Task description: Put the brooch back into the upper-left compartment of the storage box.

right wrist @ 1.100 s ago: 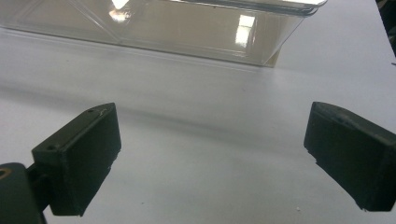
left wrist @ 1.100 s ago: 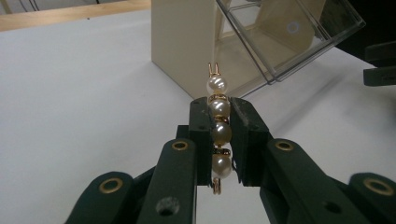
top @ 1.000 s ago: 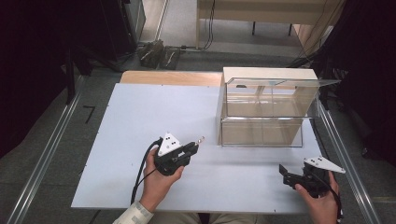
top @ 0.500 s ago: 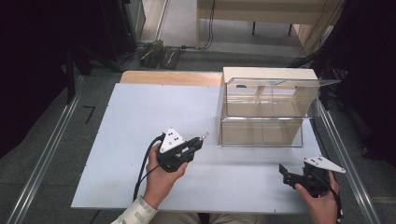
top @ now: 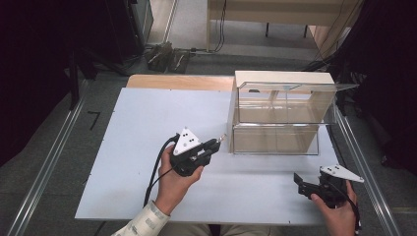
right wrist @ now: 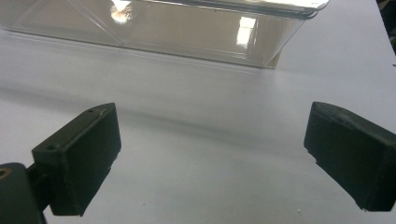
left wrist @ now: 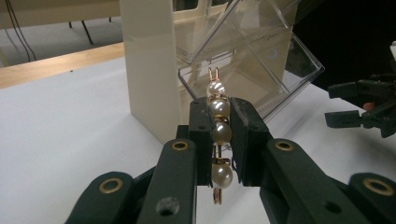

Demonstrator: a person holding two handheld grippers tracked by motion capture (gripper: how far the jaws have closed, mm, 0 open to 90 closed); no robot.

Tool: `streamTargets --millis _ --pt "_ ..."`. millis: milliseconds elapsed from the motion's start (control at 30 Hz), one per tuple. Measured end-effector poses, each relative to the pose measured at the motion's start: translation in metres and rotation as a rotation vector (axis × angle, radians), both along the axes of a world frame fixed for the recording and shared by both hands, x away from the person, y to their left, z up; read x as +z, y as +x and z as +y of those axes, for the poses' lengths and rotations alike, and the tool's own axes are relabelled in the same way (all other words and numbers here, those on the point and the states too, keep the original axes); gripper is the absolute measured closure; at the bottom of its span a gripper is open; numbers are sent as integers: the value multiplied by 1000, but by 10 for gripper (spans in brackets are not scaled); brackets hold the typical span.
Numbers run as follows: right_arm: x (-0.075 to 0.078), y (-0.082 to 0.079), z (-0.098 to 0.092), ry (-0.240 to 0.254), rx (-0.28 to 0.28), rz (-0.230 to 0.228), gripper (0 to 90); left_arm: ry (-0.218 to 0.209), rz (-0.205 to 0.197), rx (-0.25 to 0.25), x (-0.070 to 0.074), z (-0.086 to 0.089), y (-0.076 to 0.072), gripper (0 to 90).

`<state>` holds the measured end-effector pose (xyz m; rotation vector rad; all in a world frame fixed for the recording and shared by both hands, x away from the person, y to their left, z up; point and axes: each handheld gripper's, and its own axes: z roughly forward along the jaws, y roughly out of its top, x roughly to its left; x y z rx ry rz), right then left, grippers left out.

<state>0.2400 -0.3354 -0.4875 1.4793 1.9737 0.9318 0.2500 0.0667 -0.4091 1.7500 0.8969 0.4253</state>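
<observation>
My left gripper (left wrist: 219, 135) is shut on a pearl hair clip (left wrist: 218, 109), a gold bar set with white pearls that stands upright between the pads. In the high view the left gripper (top: 216, 143) hovers above the table just left of the clear two-tier organiser (top: 280, 115), and the pearl clip (top: 222, 139) points toward its lower tier. My right gripper (right wrist: 212, 149) stands open over bare table, facing the clear box (right wrist: 187, 32). It rests near the front right corner as the right gripper (top: 301, 183).
The white table top (top: 137, 128) has free room on its left half. A cream side wall (left wrist: 149, 70) of the organiser stands close ahead of the left jaws. A wooden strip (top: 177, 82) runs along the far edge. Metal rails (top: 49, 162) flank the table.
My left gripper has risen a little and edged toward the organiser with the pearl clip still in it. The right gripper has stayed where it was.
</observation>
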Motion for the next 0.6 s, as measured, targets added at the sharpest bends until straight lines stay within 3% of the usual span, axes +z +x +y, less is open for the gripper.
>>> streamTargets --millis 600 --pt "0 0 0 4 3 3 23 -28 -31 -29 12 -12 2 799"
